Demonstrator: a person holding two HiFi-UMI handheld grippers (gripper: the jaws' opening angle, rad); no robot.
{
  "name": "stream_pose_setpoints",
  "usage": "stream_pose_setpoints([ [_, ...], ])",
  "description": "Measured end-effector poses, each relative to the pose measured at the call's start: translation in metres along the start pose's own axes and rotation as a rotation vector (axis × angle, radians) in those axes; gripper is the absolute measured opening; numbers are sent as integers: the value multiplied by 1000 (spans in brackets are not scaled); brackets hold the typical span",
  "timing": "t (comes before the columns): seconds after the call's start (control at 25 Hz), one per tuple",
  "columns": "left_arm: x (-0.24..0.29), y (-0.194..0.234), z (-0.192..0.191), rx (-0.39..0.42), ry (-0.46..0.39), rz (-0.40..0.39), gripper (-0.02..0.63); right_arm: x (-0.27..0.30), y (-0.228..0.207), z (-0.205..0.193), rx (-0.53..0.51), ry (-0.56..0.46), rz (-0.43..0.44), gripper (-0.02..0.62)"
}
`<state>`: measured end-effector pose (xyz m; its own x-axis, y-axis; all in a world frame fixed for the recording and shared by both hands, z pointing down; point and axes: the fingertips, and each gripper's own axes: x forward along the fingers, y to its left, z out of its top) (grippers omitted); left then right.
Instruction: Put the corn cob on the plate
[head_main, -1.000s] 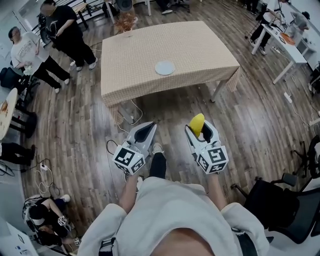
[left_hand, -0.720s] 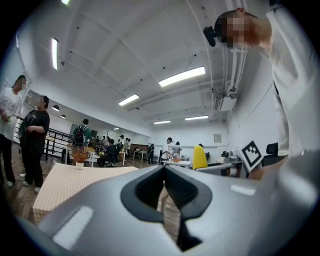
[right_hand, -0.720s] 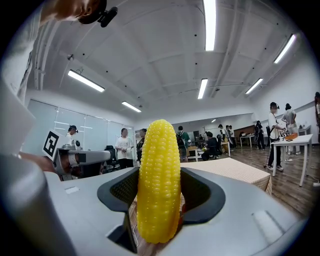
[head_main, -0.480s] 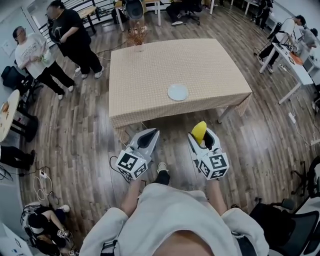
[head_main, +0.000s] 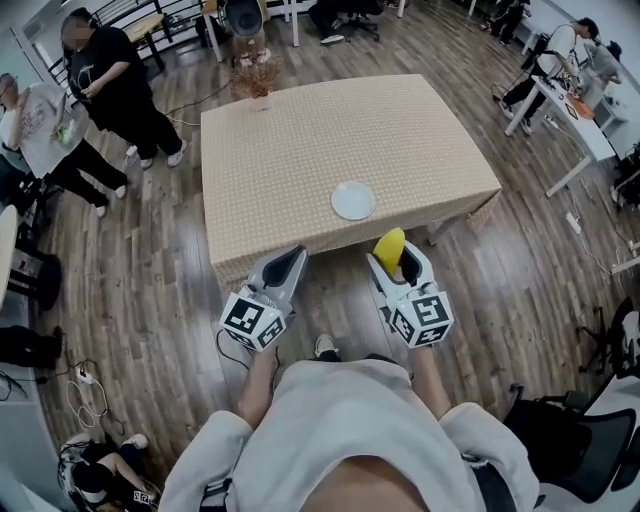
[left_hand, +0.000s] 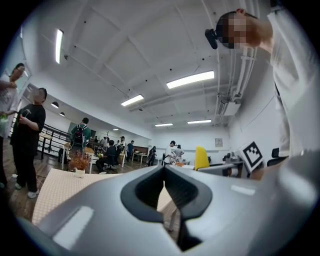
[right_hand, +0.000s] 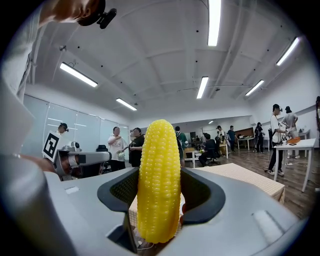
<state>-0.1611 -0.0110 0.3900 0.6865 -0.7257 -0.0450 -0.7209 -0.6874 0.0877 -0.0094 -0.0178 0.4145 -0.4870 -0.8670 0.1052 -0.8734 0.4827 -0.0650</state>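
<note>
An open office with a brown wood-plank floor (head_main: 150, 270) holds a table (head_main: 300, 130) under a beige checked cloth. A small round white plate (head_main: 352, 200) sits alone near the tabletop's near edge, right of its middle. The bright yellow corn cob (head_main: 388, 246) is not there yet: it stands upright in the right gripper (head_main: 398, 265), just short of that near edge. The jaws stand wide and press on the cob's lower half from both sides, and its tapered tip rises clear above them. The left gripper (head_main: 292, 258) is beside it with its jaws together on nothing. The cob looks stiff and fairly light. Its bumpy kernels should give the pads purchase, so this grip low on the thick part seems sound. Being round, it may roll on the shallow plate unless laid down flat.
</note>
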Motion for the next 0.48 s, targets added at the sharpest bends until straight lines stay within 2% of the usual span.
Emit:
stream_pose_setpoints([
  [0.24,19,18,-15,-27,33,-24,8,24,-13,-12,19,28,-22,255],
  [0.48,42,36,-25,-32,50,-9,8,46,-32,-20,30,41,-14,255],
])
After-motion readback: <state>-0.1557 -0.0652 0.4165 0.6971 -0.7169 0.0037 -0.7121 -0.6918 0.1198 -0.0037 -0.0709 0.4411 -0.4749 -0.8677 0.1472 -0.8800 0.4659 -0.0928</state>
